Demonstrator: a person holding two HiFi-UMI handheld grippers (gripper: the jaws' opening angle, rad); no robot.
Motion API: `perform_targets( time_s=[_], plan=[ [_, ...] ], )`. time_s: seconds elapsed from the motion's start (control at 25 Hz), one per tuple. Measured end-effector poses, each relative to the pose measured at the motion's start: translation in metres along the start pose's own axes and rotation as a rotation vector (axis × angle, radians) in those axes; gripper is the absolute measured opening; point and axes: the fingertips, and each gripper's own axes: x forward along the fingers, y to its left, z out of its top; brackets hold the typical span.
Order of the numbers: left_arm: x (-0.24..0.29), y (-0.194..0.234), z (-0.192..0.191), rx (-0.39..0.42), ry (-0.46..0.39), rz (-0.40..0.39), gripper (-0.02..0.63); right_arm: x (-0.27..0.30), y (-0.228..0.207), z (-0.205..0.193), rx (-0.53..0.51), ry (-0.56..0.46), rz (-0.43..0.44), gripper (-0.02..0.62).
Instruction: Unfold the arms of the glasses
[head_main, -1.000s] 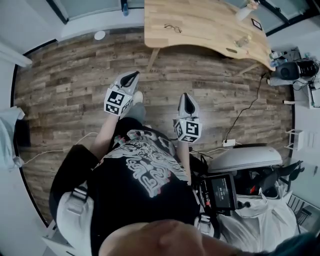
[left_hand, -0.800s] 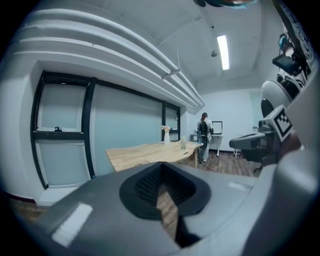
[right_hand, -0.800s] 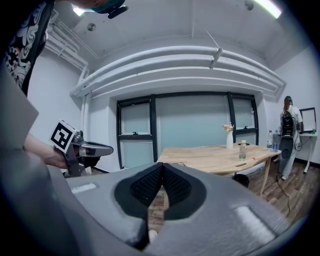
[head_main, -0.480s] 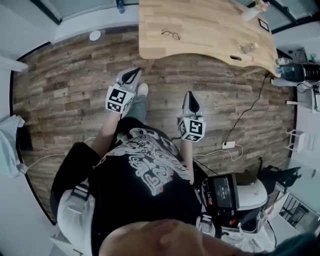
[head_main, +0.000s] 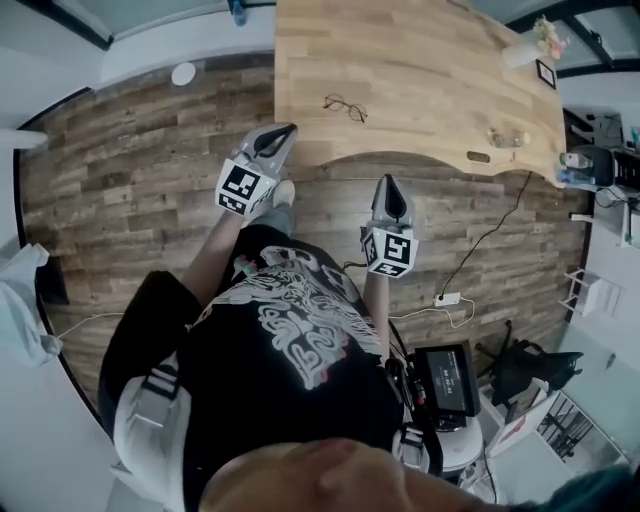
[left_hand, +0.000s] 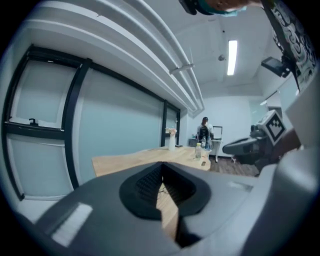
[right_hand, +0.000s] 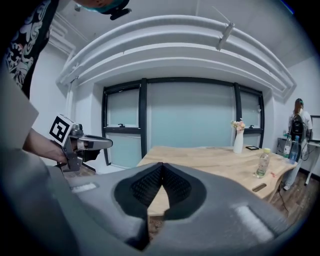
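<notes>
Wooden planks cover the floor (head_main: 130, 170), and a pale wood table (head_main: 430, 50) with a curved near edge is set ahead of both pairs of jaws. Beyond the table a glazed wall (right_hand: 192, 112) in dark frames is seen, under white ceiling beams (right_hand: 170, 35). The left gripper (head_main: 284, 133) is held with its jaws pressed together and nothing between them, its tips over the table's near edge. The right gripper (head_main: 387, 184) is likewise closed and empty, just short of that edge. The glasses (head_main: 345, 106) are laid on the tabletop ahead of both pairs of jaws, touched by neither. Far ahead and to the right of the right jaws a white vase (right_hand: 238, 142) is stood with flowers (right_hand: 237, 124) in it. Nearer, a clear bottle (right_hand: 260, 164) is stood upright; its contents cannot be made out.
</notes>
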Motion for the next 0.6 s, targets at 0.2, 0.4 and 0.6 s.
perform_targets(
  time_s=[0.2,0.4,0.6],
  plan=[
    [0.042,0.038,0.003,-0.003,-0.001,-0.091,-0.011,0.055,-0.010,0.011,0.004,0.009,-0.026,-0.002],
    [0.069,0.054,0.006,-0.013,-0.004,-0.100,-0.011,0.075,-0.020,0.014,0.009,0.016,-0.035,-0.002],
    [0.092,0.056,0.000,-0.013,0.027,-0.138,-0.011,0.091,-0.025,0.011,0.017,0.033,-0.035,-0.002]
  ],
)
